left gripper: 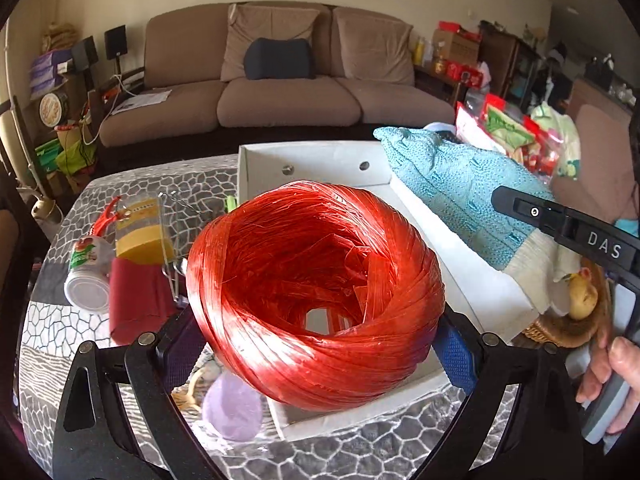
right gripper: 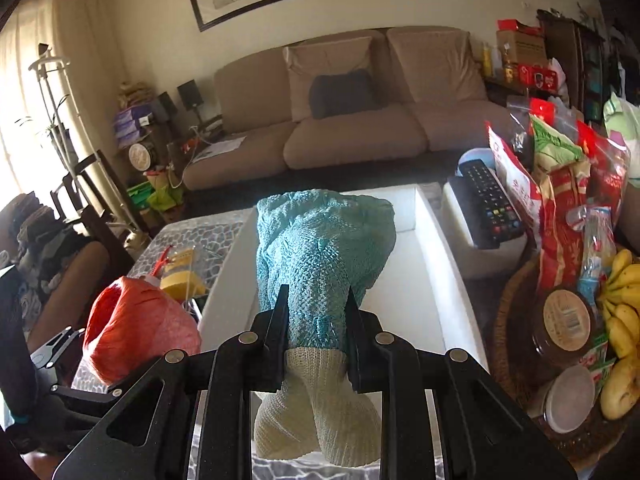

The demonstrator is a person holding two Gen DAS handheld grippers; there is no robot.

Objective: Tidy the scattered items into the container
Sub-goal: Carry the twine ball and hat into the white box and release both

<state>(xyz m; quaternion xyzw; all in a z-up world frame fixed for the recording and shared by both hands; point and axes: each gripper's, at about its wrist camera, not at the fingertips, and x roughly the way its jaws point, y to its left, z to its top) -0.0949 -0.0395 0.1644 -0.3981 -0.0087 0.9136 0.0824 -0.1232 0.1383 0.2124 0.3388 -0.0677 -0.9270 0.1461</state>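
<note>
In the left wrist view, the left gripper (left gripper: 316,344) was clamped on a big ball of red twine (left gripper: 316,292), which filled the centre of the frame and hung over the near end of the white box (left gripper: 320,160). Its blue pads (left gripper: 456,352) pressed on the ball's sides. To the left of the frame, on the patterned table (left gripper: 160,184), lay a small can (left gripper: 86,268), a yellow sponge (left gripper: 140,236) and a red cloth (left gripper: 136,300); a purple object (left gripper: 232,408) sat at the lower middle.

In the right wrist view, the right gripper (right gripper: 316,336) was closed tight on a teal knitted cloth (right gripper: 324,248) with a cream end, held at frame centre above the open box (right gripper: 424,288). The ball of twine (right gripper: 136,328) showed at the lower left. A remote control (right gripper: 488,204) lay at the upper right, beside snack bags (right gripper: 560,200), with bananas (right gripper: 624,320) at the right edge.
</note>
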